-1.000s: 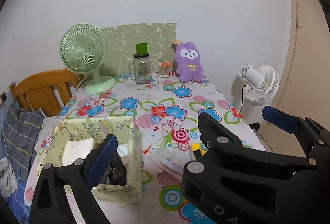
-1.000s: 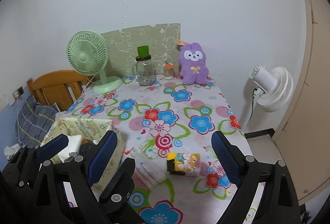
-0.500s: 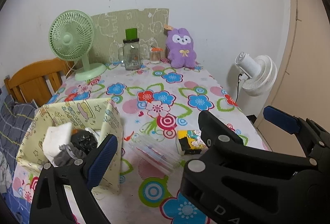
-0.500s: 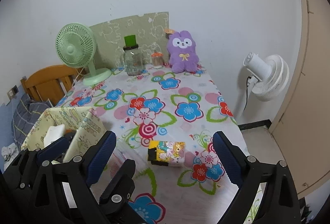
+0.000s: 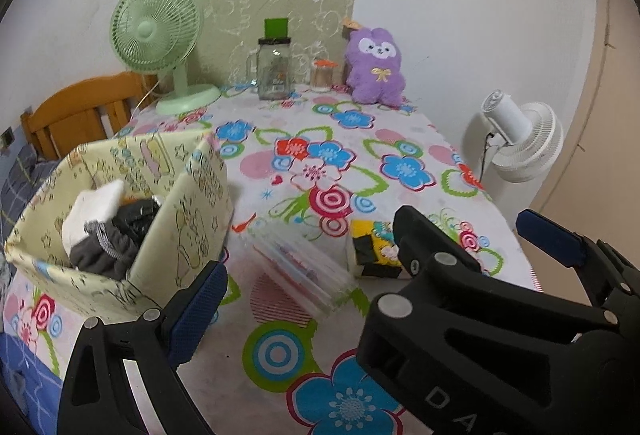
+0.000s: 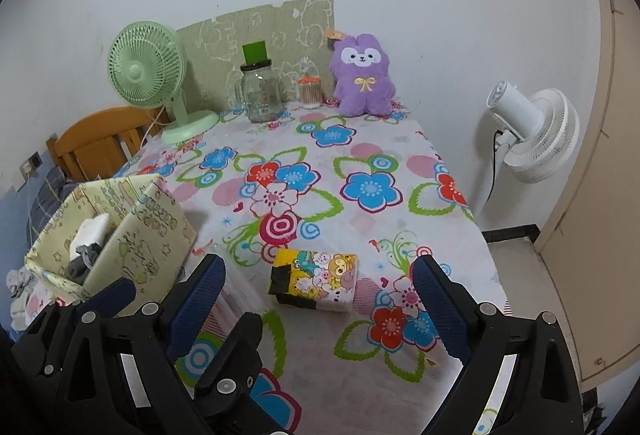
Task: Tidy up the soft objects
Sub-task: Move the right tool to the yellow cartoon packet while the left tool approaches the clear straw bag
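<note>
Both claws, left (image 5: pixel 368 271) & right (image 6: pixel 320 299), wide open (empty), hovering side-by-side above table (image 6: pixel 360 139).

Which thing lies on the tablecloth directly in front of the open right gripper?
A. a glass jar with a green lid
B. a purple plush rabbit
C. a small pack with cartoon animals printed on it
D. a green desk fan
C: the cartoon-printed pack lies flat on the tablecloth between the open fingers of the right gripper, while the jar, plush and fan stand at the far edge by the wall.
</note>
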`<action>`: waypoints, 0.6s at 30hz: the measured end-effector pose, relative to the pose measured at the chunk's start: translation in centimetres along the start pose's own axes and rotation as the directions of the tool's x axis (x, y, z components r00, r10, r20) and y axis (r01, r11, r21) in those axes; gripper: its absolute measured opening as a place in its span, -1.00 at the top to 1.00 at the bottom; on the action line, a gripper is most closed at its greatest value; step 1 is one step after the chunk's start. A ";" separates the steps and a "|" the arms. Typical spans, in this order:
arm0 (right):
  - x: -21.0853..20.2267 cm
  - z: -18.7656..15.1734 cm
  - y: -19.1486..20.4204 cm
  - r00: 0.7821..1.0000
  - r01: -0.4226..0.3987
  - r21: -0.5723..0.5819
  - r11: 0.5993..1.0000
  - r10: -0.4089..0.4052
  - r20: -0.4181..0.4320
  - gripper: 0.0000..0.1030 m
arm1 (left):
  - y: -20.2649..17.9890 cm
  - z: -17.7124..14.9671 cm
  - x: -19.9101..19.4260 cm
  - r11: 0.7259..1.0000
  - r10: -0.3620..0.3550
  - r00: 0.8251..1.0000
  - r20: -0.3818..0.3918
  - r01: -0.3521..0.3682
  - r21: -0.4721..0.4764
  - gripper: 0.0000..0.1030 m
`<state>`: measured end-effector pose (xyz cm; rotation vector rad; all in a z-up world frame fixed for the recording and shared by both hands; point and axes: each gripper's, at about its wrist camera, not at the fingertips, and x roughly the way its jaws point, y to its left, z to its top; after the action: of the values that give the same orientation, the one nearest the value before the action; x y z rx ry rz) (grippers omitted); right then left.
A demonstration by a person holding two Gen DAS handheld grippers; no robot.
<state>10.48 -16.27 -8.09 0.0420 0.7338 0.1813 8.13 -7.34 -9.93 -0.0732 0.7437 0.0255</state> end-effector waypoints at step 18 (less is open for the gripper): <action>5.5 -0.2 -1.1 0.993 -0.066 -0.024 0.998 0.063 -0.096 -0.87 | 0.0 -0.6 4.4 0.991 0.098 0.991 -0.088 -0.105 -0.086 -0.93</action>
<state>14.49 -16.42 -12.03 0.0316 0.8258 0.2565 10.98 -7.42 -13.33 -0.1236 0.8296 0.1544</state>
